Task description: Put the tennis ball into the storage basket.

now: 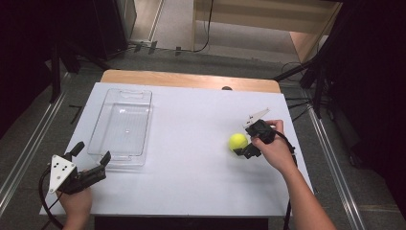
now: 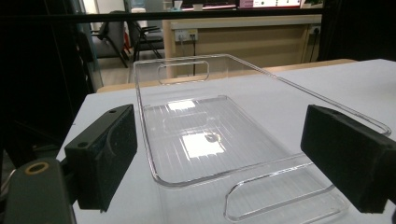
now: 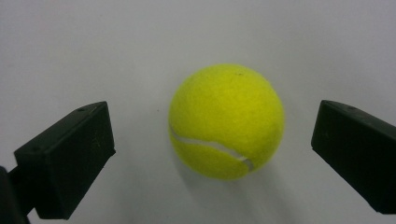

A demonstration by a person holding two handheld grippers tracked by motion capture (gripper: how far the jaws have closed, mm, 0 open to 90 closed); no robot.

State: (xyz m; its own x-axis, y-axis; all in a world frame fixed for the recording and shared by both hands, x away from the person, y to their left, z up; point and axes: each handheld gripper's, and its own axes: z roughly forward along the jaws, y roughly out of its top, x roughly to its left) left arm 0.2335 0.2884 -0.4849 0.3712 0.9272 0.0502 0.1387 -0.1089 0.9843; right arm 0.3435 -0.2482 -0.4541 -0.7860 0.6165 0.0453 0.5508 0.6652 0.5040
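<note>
A yellow tennis ball (image 1: 238,141) rests on the white table, right of centre. My right gripper (image 1: 244,140) hangs over it, open, its jaws on either side of the ball (image 3: 226,121) with a gap to each. A clear plastic bin (image 1: 122,125) lies empty on the left half of the table. My left gripper (image 1: 92,152) is at the bin's near end, open, with nothing between its jaws. In the left gripper view the bin's near handle rim (image 2: 275,179) lies between the two pads.
The white table top (image 1: 191,177) ends near my hands at the front and at a wooden strip (image 1: 191,80) at the back. Dark stands and cables flank the table on both sides.
</note>
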